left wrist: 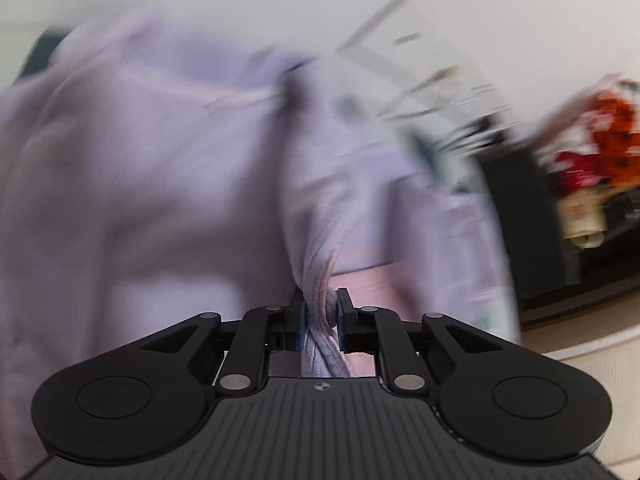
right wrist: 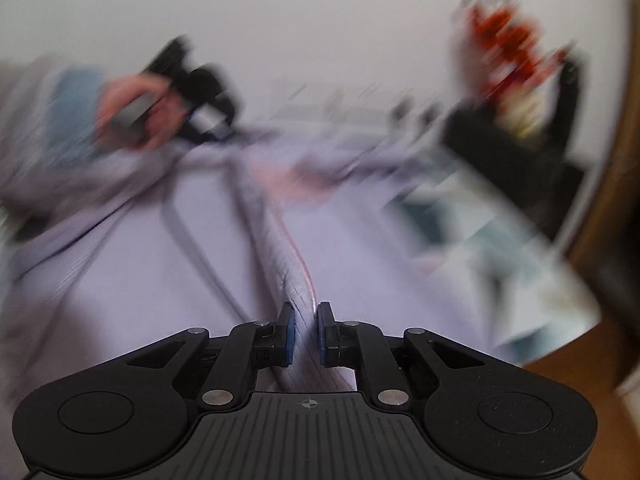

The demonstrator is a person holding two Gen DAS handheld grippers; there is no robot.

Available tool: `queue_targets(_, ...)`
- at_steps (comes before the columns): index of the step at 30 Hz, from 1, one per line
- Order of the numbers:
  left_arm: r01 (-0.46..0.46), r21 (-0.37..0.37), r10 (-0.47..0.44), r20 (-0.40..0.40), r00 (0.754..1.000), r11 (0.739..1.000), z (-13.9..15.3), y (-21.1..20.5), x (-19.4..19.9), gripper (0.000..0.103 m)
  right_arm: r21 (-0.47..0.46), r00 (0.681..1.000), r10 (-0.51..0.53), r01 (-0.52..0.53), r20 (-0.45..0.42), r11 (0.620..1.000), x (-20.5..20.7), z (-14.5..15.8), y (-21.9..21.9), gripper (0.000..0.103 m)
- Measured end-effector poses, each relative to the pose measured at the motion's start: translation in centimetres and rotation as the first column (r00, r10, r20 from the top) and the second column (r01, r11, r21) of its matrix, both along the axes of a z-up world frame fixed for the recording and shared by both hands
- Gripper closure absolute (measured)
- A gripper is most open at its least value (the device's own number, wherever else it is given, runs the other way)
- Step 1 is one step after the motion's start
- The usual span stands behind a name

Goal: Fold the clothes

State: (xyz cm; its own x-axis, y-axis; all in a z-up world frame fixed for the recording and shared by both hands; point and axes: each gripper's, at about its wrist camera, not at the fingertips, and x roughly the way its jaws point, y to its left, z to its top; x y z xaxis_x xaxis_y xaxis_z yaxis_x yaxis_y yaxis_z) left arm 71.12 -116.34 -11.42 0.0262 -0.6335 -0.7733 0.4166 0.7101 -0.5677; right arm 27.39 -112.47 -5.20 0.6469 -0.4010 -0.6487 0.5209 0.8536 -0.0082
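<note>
A pale lilac garment with a pink inner side fills most of the left wrist view, blurred by motion. My left gripper is shut on a bunched, twisted fold of it, the blue pads pressing the cloth from both sides. In the right wrist view the same lilac garment spreads below, and my right gripper is shut on a ribbed edge with a pink trim that runs away up the frame. The left gripper shows there too at upper left, blurred, held in a person's hand.
A black piece of furniture stands to the right, bearing a vase of red and orange flowers. Papers or boxes lie beside the garment. A wooden floor shows at lower right, a pale wall behind.
</note>
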Motion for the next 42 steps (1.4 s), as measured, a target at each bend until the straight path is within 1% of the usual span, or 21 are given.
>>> queue_targets(1, -0.007, 0.016, 0.008, -0.009, 1.000, 1.000, -0.8, 0.5, 0.2, 0.088, 0.063, 0.999, 0.034, -0.034, 0.004, 0.997, 0.4, -1.1, 0.3, 0.093)
queue_targets(2, -0.009, 0.006, 0.010, -0.015, 1.000, 1.000, -1.2, 0.9, 0.3, 0.088, 0.118, 0.999, 0.042, -0.044, 0.019, 0.992, 0.7, -2.1, 0.7, 0.093)
queue_targets(4, 0.020, 0.019, -0.021, 0.014, 1.000, 1.000, -1.2, 0.7, 0.1, 0.087, 0.226, 0.998, 0.031, -0.044, 0.057, 0.973, 1.1, -3.7, 1.0, 0.091)
queue_targets(6, 0.060, 0.046, -0.062, 0.055, 0.997, 0.997, -0.8, 0.2, -0.3, 0.083, 0.333, 0.992, -0.037, -0.005, 0.118, 0.943, 0.7, -4.7, 0.3, 0.084)
queue_targets(7, 0.073, 0.063, -0.077, 0.071, 0.995, 0.995, -0.5, -0.1, -0.4, 0.082, 0.378, 0.987, -0.065, 0.006, 0.144, 0.926, 0.2, -5.1, -0.2, 0.078)
queue_targets(8, 0.081, 0.077, -0.087, 0.083, 0.993, 0.994, -0.3, -0.3, -0.5, 0.078, 0.422, 0.981, -0.094, 0.015, 0.167, 0.906, -0.4, -5.6, -0.6, 0.075)
queue_targets(9, 0.088, 0.090, -0.097, 0.096, 0.991, 0.992, 0.0, -0.3, -0.7, 0.072, 0.465, 0.974, -0.124, 0.022, 0.189, 0.885, -0.9, -6.1, -1.1, 0.075)
queue_targets(11, 0.099, 0.111, -0.112, 0.116, 0.987, 0.989, 0.2, -0.3, -0.8, 0.067, 0.525, 0.960, -0.176, 0.037, 0.217, 0.850, -2.3, -6.6, -1.7, 0.074)
queue_targets(13, 0.108, 0.124, -0.123, 0.117, 0.986, 0.986, 0.2, -0.3, -0.9, 0.067, 0.574, 0.943, -0.230, 0.053, 0.240, 0.817, -3.8, -6.9, -2.3, 0.073)
queue_targets(15, 0.121, 0.142, -0.137, 0.113, 0.984, 0.982, 0.3, -0.6, -1.0, 0.064, 0.597, 0.926, -0.274, 0.070, 0.258, 0.799, -4.8, -6.9, -2.5, 0.070)
queue_targets(18, 0.153, 0.179, -0.176, 0.119, 0.977, 0.972, 0.6, -1.4, -1.3, 0.062, 0.591, 0.929, -0.278, 0.084, 0.245, 0.802, -5.3, -7.1, -2.9, 0.069)
queue_targets(23, 0.193, 0.223, -0.227, 0.142, 0.963, 0.956, 0.7, -2.4, -1.9, 0.063, 0.580, 0.963, -0.178, 0.027, 0.204, 0.814, -4.3, -7.4, -2.7, 0.068)
queue_targets(25, 0.198, 0.230, -0.234, 0.145, 0.961, 0.953, 0.8, -2.6, -1.9, 0.063, 0.594, 0.973, -0.123, -0.017, 0.193, 0.804, -3.7, -7.4, -2.7, 0.067)
queue_targets(27, 0.210, 0.240, -0.251, 0.153, 0.956, 0.948, 0.8, -2.7, -1.9, 0.063, 0.613, 0.977, -0.082, -0.057, 0.196, 0.788, -3.5, -7.4, -2.8, 0.060)
queue_targets(29, 0.222, 0.255, -0.268, 0.164, 0.949, 0.941, 0.9, -3.0, -2.0, 0.063, 0.630, 0.978, -0.070, -0.073, 0.199, 0.773, -3.7, -7.2, -3.3, 0.060)
queue_targets(33, 0.229, 0.279, -0.285, 0.180, 0.941, 0.933, 1.0, -3.6, -2.2, 0.063, 0.656, 0.969, -0.149, -0.015, 0.195, 0.755, -4.9, -7.2, -4.9, 0.060)
queue_targets(36, 0.236, 0.292, -0.301, 0.203, 0.932, 0.927, 1.0, -3.8, -2.7, 0.063, 0.636, 0.973, -0.138, -0.011, 0.183, 0.771, -5.1, -7.3, -4.6, 0.068)
queue_targets(39, 0.254, 0.320, -0.340, 0.252, 0.906, 0.913, 1.0, -4.2, -3.6, 0.064, 0.607, 0.984, -0.097, -0.016, 0.152, 0.794, -4.8, -7.3, -3.7, 0.078)
queue_targets(40, 0.258, 0.332, -0.355, 0.278, 0.892, 0.908, 1.0, -4.4, -4.0, 0.068, 0.587, 0.990, -0.071, -0.015, 0.124, 0.809, -4.3, -7.2, -3.2, 0.088)
queue_targets(41, 0.263, 0.340, -0.370, 0.303, 0.878, 0.903, 1.1, -4.5, -4.4, 0.079, 0.566, 0.994, -0.046, -0.016, 0.095, 0.824, -3.8, -7.1, -2.6, 0.092)
queue_targets(42, 0.268, 0.342, -0.380, 0.323, 0.866, 0.901, 1.1, -4.6, -4.9, 0.087, 0.529, 0.997, -0.021, -0.019, 0.069, 0.848, -3.3, -7.0, -1.8, 0.093)
